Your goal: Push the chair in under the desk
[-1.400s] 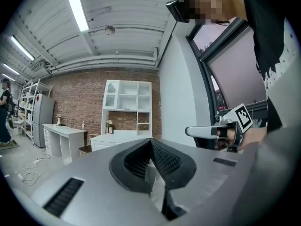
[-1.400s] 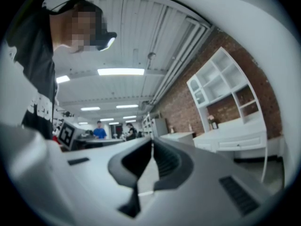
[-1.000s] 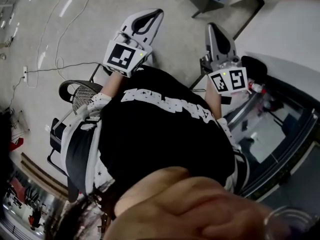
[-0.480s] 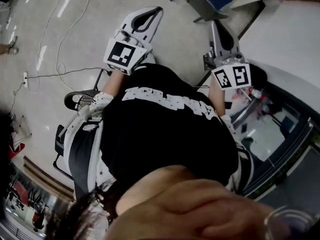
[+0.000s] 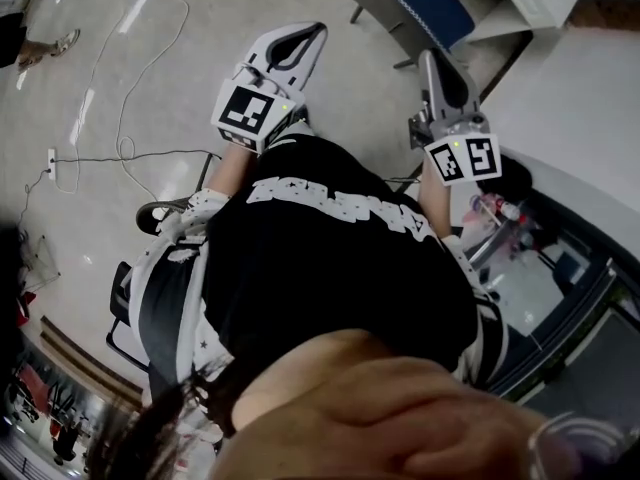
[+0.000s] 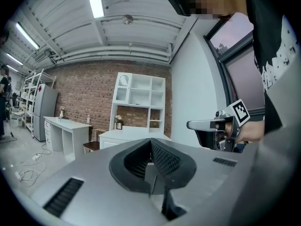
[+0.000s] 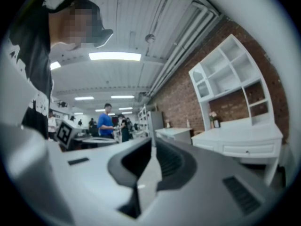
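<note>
left gripper (image 5: 312, 34), right gripper (image 5: 433, 58) — both closed, empty

No text is legible: the white print on the black shirt (image 5: 330, 278) behind the left gripper (image 5: 312, 32) and right gripper (image 5: 432, 60) is unreadable.

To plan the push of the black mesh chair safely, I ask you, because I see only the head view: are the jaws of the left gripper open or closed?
Observer: The grey left gripper is closed, its jaws together with nothing between them.
Operator: And the right one?
Observer: The right gripper is closed and empty too.
Operator: What does the left one face?
Observer: A white open shelf unit against a red brick wall.
</note>
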Motion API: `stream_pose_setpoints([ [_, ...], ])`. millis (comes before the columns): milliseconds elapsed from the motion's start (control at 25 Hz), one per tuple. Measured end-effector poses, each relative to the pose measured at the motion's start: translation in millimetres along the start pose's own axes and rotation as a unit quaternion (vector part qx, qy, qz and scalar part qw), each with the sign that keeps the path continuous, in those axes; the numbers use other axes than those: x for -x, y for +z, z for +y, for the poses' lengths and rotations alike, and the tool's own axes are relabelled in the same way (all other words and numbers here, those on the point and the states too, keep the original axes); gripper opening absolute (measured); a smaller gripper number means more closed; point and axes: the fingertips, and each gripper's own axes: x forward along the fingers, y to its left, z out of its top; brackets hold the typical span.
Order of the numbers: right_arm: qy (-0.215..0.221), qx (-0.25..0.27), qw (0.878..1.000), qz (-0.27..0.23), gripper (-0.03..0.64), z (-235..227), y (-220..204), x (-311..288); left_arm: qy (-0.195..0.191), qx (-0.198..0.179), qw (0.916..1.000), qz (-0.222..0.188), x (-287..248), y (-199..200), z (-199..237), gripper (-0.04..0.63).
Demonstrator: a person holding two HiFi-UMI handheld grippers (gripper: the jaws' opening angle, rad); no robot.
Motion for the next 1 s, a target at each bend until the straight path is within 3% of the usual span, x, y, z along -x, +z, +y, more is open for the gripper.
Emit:
stream_pose_setpoints([
  [520, -0.069, 0.000, 0.998, -0.003, 0.032, -18, -5, -32, -0.041, -0.015, 0.9990, 0.010, -28, 0, 53, 0.035],
  [1000, -0.138, -0.007, 0.990, 0.012, 0.034, -55, -16, 12, -0.108, -0.026, 0.9931, 0.038, -70, -14, 16, 0.035],
])
